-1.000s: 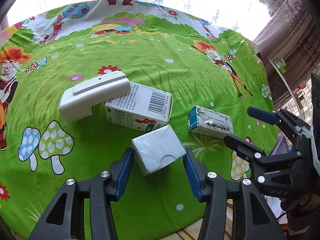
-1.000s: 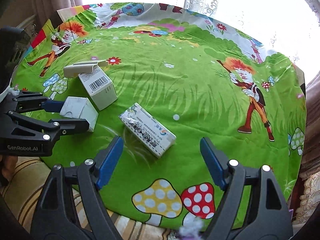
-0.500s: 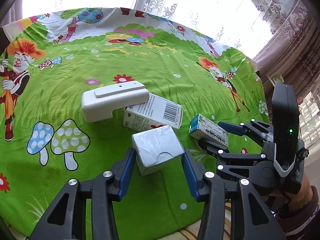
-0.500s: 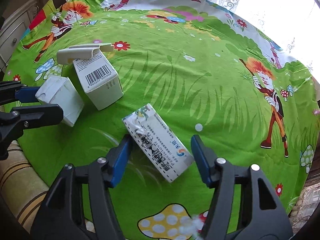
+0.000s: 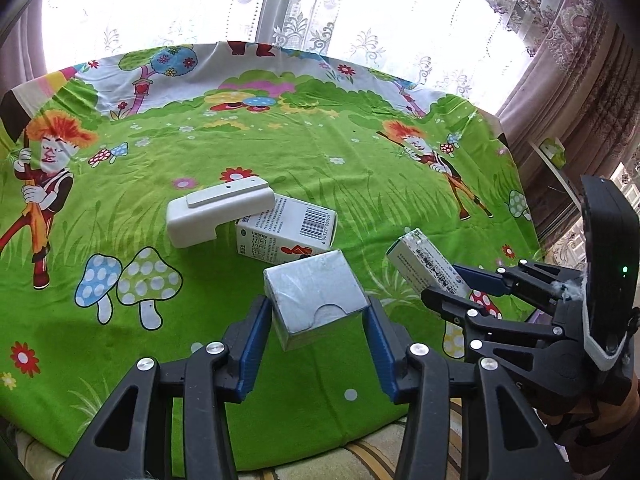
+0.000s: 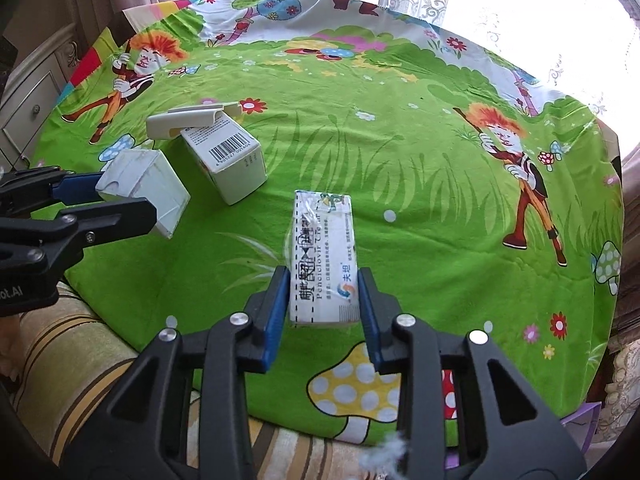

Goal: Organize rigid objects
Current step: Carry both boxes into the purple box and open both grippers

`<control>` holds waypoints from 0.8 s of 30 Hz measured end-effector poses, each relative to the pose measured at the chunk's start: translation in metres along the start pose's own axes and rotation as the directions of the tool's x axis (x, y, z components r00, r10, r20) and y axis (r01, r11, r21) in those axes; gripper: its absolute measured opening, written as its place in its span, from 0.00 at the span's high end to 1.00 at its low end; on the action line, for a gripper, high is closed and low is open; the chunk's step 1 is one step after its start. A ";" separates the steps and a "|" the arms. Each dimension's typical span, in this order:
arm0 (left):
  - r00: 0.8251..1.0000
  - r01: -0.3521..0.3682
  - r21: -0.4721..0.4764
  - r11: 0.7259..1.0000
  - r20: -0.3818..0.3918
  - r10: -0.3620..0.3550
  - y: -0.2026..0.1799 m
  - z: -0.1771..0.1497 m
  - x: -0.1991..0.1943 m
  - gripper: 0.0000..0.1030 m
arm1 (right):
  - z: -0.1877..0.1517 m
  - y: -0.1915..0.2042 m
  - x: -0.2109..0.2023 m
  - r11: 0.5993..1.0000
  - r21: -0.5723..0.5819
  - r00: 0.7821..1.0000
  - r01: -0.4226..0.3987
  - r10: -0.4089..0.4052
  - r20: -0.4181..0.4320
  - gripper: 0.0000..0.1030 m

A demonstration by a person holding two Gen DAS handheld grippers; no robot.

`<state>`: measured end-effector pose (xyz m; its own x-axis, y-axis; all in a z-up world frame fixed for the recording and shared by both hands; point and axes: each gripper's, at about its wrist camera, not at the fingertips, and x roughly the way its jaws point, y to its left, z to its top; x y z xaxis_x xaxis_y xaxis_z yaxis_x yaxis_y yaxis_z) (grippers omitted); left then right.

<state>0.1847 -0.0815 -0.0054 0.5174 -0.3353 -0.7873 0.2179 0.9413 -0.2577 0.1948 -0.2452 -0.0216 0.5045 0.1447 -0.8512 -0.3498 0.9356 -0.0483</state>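
The left tool (image 5: 316, 320) is gripping the grey box (image 5: 314, 300) while the right tool (image 6: 324, 300) is closing on the cream carton (image 6: 322, 256), seemingly lifted, its print showing only from the right wrist.

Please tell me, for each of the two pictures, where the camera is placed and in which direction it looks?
Left wrist view: sits on the left claw, looking forward and down at the green tablecloth; its fingers clamp the plain white box, and the right claw shows at right.
Right wrist view: sits on the right claw, looking forward and down; its jaws are closing on the cream box, and the left claw shows at left.
Both share the barcode box and white holder.
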 end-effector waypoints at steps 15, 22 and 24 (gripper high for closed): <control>0.995 0.091 0.060 0.994 0.024 -0.092 -0.055 -0.021 -0.036 0.53 | -0.056 -0.031 -0.082 0.984 0.170 0.996 0.044 -0.056 0.063 0.63; 0.983 0.182 0.124 0.976 -0.005 -0.182 -0.102 -0.040 -0.049 0.53 | -0.105 -0.069 -0.120 0.960 0.257 0.991 0.113 -0.128 0.042 0.63; 0.978 0.207 0.144 0.968 -0.020 -0.207 -0.117 -0.046 -0.051 0.53 | -0.120 -0.080 -0.131 0.949 0.288 0.988 0.130 -0.147 0.038 0.63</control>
<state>0.0946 -0.1727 0.0390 0.4444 -0.5218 -0.7282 0.4375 0.8357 -0.3318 0.0621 -0.3778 0.0309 0.5800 0.0180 -0.8144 -0.0394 0.9992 -0.0060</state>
